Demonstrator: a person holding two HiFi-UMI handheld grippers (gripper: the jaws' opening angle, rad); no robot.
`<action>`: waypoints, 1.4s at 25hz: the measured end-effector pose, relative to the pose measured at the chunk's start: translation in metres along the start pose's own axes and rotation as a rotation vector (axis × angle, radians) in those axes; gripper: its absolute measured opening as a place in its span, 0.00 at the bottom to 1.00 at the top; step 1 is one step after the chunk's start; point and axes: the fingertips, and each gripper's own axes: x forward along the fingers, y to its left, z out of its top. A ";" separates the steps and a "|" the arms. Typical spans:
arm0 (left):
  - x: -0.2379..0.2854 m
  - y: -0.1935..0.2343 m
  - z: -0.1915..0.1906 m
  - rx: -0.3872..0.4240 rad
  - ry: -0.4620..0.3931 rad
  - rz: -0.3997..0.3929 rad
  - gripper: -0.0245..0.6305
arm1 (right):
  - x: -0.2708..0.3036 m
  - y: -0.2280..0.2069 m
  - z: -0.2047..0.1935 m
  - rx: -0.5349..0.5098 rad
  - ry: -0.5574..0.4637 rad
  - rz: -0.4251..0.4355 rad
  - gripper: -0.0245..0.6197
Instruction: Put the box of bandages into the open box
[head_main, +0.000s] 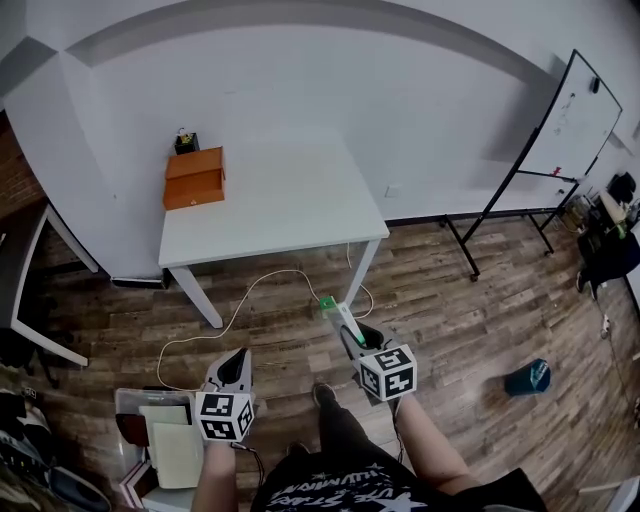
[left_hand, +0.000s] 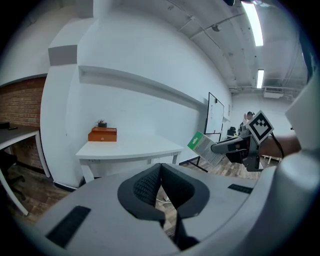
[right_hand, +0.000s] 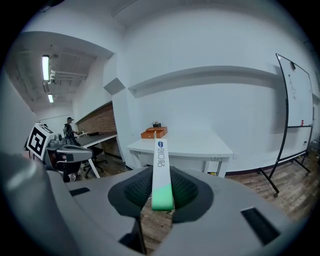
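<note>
Presently the right gripper (head_main: 351, 336) grasps the box of bandages (head_main: 338, 315), its long axis pointing toward the orange box (head_main: 194, 177), well apart on the surface's (head_main: 285, 205) far-left corner; the left gripper (head_main: 236, 369) is clenched, empty.

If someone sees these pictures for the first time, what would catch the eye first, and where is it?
Probably the green-and-white box of bandages, clamped in the right tool and held out above the wooden floor. Next comes the orange box at the far left corner of the white table. The left tool is shut and empty.
</note>
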 end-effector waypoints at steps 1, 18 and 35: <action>0.007 0.002 0.003 -0.001 -0.001 0.005 0.07 | 0.006 -0.005 0.003 0.001 -0.001 0.004 0.22; 0.160 0.025 0.079 -0.058 -0.038 0.103 0.07 | 0.145 -0.124 0.084 -0.007 -0.011 0.146 0.22; 0.187 0.061 0.090 -0.139 -0.047 0.268 0.07 | 0.226 -0.142 0.104 -0.049 0.038 0.320 0.22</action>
